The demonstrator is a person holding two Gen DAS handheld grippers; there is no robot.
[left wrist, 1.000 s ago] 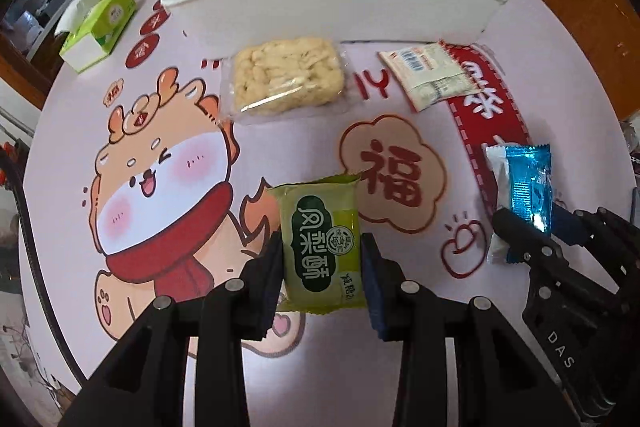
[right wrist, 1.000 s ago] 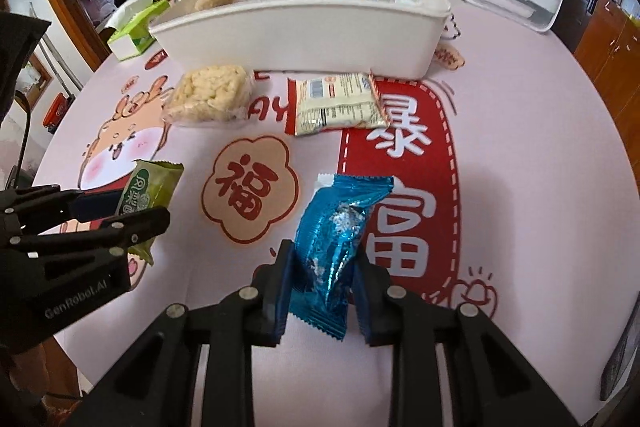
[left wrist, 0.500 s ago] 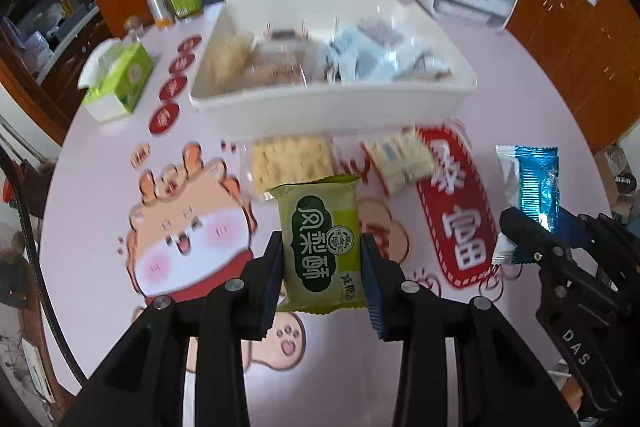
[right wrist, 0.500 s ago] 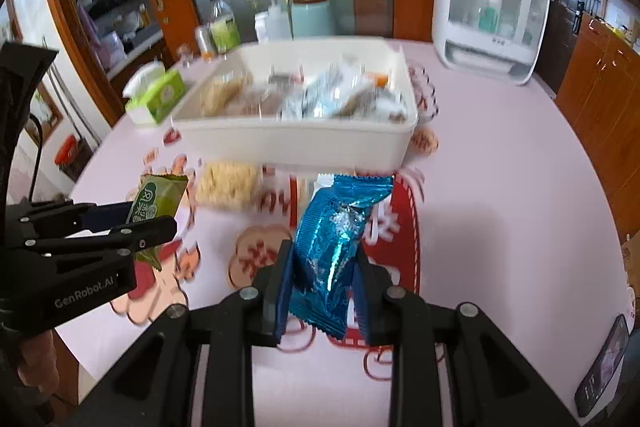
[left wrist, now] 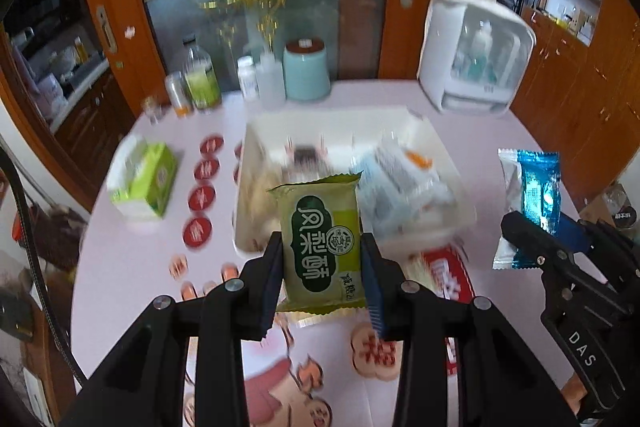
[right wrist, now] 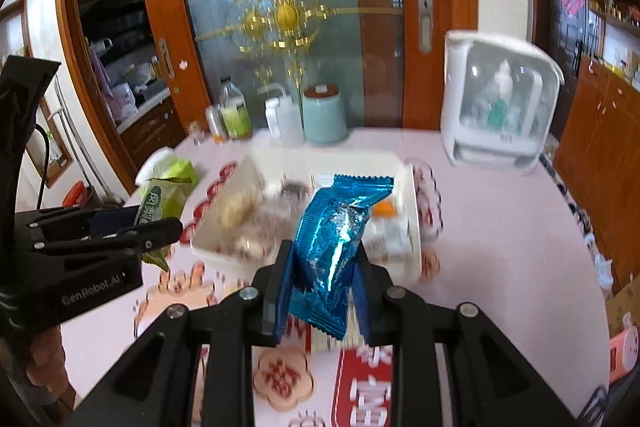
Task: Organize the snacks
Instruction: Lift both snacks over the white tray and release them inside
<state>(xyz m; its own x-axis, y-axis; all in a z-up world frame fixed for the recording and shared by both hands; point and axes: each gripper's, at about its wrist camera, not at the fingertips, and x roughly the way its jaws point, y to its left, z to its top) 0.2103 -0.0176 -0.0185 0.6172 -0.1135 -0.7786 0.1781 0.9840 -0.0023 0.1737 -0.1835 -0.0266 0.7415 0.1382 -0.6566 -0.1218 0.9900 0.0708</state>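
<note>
My left gripper (left wrist: 322, 267) is shut on a green snack packet (left wrist: 320, 243) and holds it in the air just in front of the white snack bin (left wrist: 440, 147). My right gripper (right wrist: 320, 283) is shut on a shiny blue snack packet (right wrist: 332, 251), also raised, in front of the same bin (right wrist: 408, 211). The bin holds several wrapped snacks. The right gripper (left wrist: 544, 227) with the blue packet (left wrist: 532, 187) shows at the right of the left wrist view. The left gripper (right wrist: 158, 223) with the green packet (right wrist: 160, 199) shows at the left of the right wrist view.
A green tissue box (left wrist: 144, 179) lies left of the bin. Bottles and a teal canister (left wrist: 306, 69) stand behind it. A white appliance (left wrist: 476, 59) stands at the back right. The round table has a pink printed cloth (right wrist: 500, 247).
Both grippers have risen and moved forward toward the bin, each still holding its packet. The snacks lying on the cloth have dropped out of sight below.
</note>
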